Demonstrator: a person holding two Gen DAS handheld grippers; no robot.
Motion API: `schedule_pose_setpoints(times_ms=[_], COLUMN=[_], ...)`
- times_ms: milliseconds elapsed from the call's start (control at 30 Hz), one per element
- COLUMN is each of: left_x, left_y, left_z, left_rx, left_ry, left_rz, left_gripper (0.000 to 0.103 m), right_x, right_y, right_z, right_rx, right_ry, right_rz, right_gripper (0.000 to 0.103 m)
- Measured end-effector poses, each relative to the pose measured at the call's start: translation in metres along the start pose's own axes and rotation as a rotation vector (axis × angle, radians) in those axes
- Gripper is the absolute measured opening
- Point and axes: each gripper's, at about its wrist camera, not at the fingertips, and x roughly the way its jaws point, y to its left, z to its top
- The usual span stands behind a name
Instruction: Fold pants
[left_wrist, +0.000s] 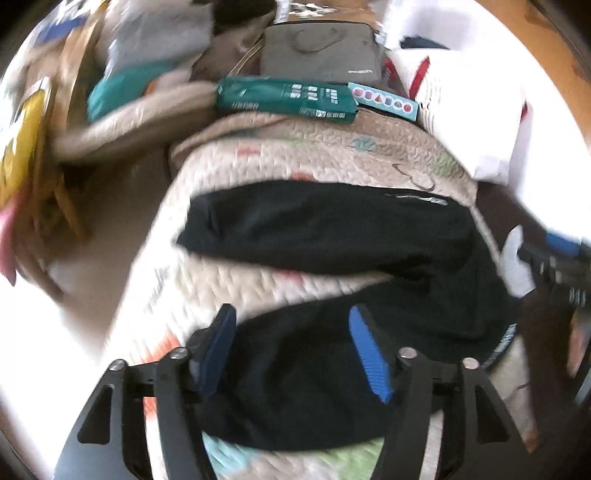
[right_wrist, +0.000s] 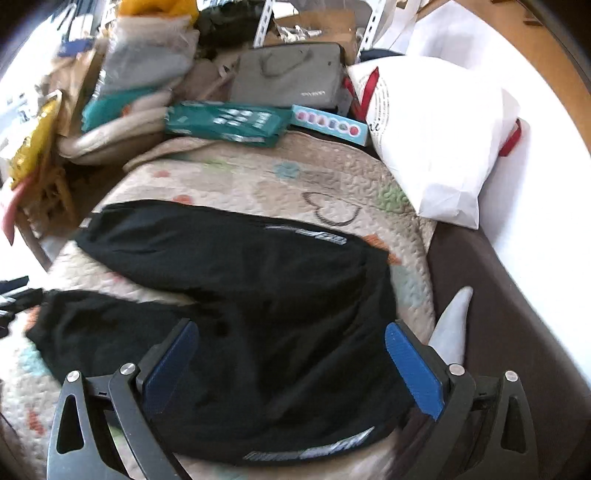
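Observation:
Black pants (left_wrist: 325, 229) lie flat on a patterned quilt (left_wrist: 295, 155), their two legs spread apart in a V that joins at the right. My left gripper (left_wrist: 293, 350) hovers over the near leg, jaws apart, with nothing pressed between the blue pads (left_wrist: 369, 354). In the right wrist view the pants (right_wrist: 258, 288) fill the middle, and a printed waistband shows at the near edge. My right gripper (right_wrist: 293, 365) stands wide open above the waist end, empty. That right gripper (left_wrist: 554, 258), held by a white-gloved hand (left_wrist: 515, 258), also shows at the right edge of the left wrist view.
A green box (right_wrist: 225, 123) and a light-blue box (right_wrist: 330, 125) lie at the quilt's far edge, with a grey bag (right_wrist: 288, 79) behind them. A white paper bag (right_wrist: 436, 136) stands at the right. Piled cloth and clutter (right_wrist: 122, 66) crowd the far left.

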Motion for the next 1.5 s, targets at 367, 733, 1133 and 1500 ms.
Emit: schedule_pose_setpoints(times_ms=[367, 733, 1133, 1500], left_x=[0.117, 0.189, 0.196, 0.190], left_y=[0.067, 0.113, 0.076, 0.061], left_z=[0.082, 0.119, 0.117, 0.116], left_rx=[0.047, -0.067, 0.156, 0.217], left_ry=[0.099, 0.137, 0.161, 0.139], left_rz=[0.029, 0.045, 0.128, 0.169], left_gripper=[0.071, 0.071, 0.016, 0.013], right_x=[0.174, 0.273, 0.294, 0.271], right_y=[-0.071, -0.080, -0.087, -0.058], right_z=[0.086, 0.112, 0.109, 0.107], right_rx=[0.160, 0.149, 0.123, 0.000], right_ry=[0.136, 0.192, 0.256, 0.270], right_rz=[0.131, 0.098, 0.203, 0.314], right_gripper=[0.094, 0.095, 0.096, 0.007])
